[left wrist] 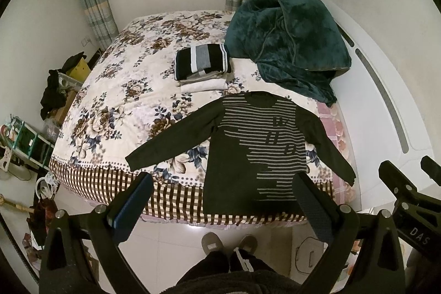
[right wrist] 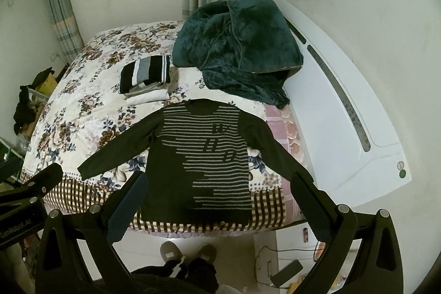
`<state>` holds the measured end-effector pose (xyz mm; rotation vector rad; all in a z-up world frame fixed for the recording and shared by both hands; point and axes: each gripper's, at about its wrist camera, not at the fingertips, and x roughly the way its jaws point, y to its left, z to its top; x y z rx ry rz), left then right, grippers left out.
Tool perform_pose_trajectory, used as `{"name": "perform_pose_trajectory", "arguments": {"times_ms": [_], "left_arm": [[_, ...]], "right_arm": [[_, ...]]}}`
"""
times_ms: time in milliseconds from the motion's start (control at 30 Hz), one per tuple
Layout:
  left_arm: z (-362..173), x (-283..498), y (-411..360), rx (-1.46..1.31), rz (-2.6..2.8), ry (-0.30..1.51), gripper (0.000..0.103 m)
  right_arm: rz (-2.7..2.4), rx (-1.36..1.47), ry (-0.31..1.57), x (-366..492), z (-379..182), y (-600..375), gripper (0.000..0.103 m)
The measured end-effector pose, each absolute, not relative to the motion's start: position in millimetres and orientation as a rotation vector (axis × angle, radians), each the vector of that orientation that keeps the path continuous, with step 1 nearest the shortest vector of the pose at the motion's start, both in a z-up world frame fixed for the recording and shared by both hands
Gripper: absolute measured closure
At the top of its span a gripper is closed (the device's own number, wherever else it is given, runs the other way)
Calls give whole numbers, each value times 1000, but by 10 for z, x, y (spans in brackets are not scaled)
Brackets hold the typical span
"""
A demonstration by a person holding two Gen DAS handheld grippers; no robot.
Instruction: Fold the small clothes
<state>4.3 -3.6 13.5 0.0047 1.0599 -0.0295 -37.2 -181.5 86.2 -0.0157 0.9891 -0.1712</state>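
Note:
A dark long-sleeved sweater with grey stripes [left wrist: 256, 153] [right wrist: 201, 156] lies flat and face up on the bed, sleeves spread, hem at the near edge. My left gripper [left wrist: 223, 183] hangs open above the hem, holding nothing. My right gripper [right wrist: 220, 181] is open too, held above the sweater's lower half with nothing between its fingers. Beyond the collar sits a stack of folded clothes [left wrist: 202, 65] [right wrist: 144, 76], a black, grey and white striped piece on top.
The bed carries a floral quilt [left wrist: 124, 90] [right wrist: 82, 90] with a checked border. A heaped teal blanket [left wrist: 289, 40] [right wrist: 239, 46] lies at the far right by the white headboard [right wrist: 344, 112]. A person's slippered feet [left wrist: 228, 241] stand at the bed's near edge. Clutter lines the left wall.

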Motion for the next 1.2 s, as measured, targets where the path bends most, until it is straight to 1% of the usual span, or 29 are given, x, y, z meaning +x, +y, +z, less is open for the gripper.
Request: {"name": "perform_pose_trajectory", "arguments": {"times_ms": [1200], "left_arm": [[221,91,-43,-4,-35,1041,0]], "right_arm": [[-153,-21,965,-305,967,-1758,0]]}}
